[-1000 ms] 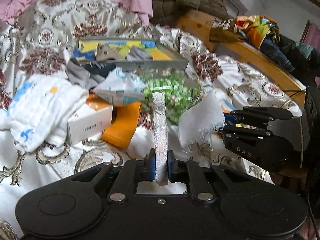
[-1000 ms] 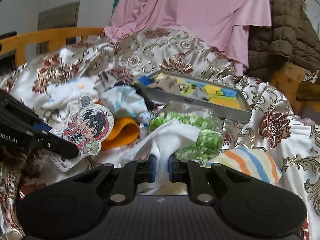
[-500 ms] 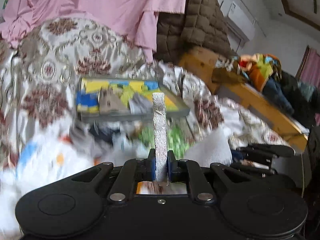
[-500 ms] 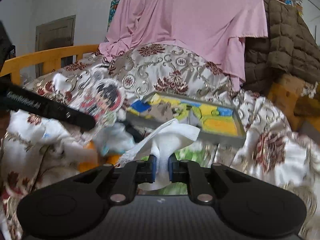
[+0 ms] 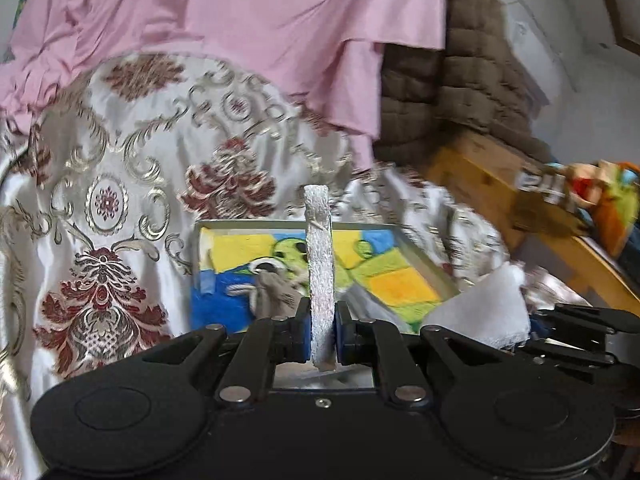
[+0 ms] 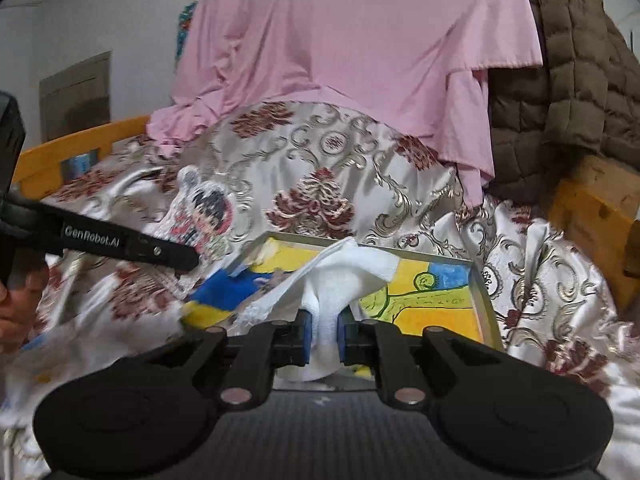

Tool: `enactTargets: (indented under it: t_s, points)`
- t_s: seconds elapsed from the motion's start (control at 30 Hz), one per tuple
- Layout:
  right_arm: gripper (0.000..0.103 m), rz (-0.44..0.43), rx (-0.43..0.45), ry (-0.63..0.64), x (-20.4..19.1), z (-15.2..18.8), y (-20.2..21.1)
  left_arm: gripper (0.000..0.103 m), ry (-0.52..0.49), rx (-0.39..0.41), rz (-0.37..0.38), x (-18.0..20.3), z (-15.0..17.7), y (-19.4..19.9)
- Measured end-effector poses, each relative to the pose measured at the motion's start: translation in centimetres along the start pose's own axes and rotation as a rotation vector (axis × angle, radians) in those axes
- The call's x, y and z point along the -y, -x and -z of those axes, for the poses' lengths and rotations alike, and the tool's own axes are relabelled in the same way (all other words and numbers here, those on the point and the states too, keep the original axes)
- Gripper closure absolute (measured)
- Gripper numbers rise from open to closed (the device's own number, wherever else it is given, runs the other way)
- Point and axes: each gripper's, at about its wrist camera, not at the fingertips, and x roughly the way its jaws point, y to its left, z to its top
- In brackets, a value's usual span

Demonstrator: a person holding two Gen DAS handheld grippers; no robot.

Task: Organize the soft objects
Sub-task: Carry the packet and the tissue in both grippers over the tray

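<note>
My left gripper (image 5: 320,320) is shut on a flat cartoon-figure pad (image 5: 319,264), which shows edge-on as a white upright strip. In the right wrist view the same pad (image 6: 200,208) shows its printed face beyond the left gripper's finger (image 6: 120,244). My right gripper (image 6: 323,328) is shut on a crumpled white cloth (image 6: 344,268), also visible at the right of the left wrist view (image 5: 480,312). Both hang just in front of a shallow grey tray (image 5: 280,222) with a yellow, blue and green lining. Grey socks (image 5: 276,292) lie inside it.
The tray (image 6: 482,296) rests on a floral satin bedspread (image 5: 120,160). Behind it hang a pink sheet (image 5: 240,20) and a brown quilted blanket (image 5: 460,80). A wooden bed frame (image 5: 480,176) and colourful clothes (image 5: 600,192) are at right. A hand (image 6: 12,312) is at far left.
Both grippers have risen and moved forward to the tray, each still holding its item. The box, orange cloth and green bag have dropped out of view below.
</note>
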Motion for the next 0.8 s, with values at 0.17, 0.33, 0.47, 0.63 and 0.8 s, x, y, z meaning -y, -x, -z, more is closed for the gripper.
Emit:
enactTargets:
  t_s: [0.17, 0.33, 0.47, 0.63, 0.8]
  points:
    - [0.089, 0.015, -0.072, -0.062, 2.1, -0.8, -5.3, 0.092, 0.033, -0.058, -0.01, -1.9, -1.0, -5.0]
    - [0.088, 0.024, -0.152, -0.116, 3.7, -1.0, -9.3, 0.091, -0.02, -0.136, -0.032, -1.9, -0.9, -8.7]
    - [0.087, 0.039, -0.198, -0.127, 4.1, -1.0, -11.3, 0.092, -0.05, -0.153, -0.042, -1.7, -0.6, -9.9]
    - [0.081, 0.045, -0.205, -0.154, 4.2, -1.3, -12.5, 0.092, -0.071, -0.161, -0.049, -1.2, -0.7, -10.9]
    - [0.073, 0.048, -0.204, -0.158, 4.1, -1.7, -13.3, 0.092, -0.082, -0.169, -0.055, -1.1, -0.8, -11.7]
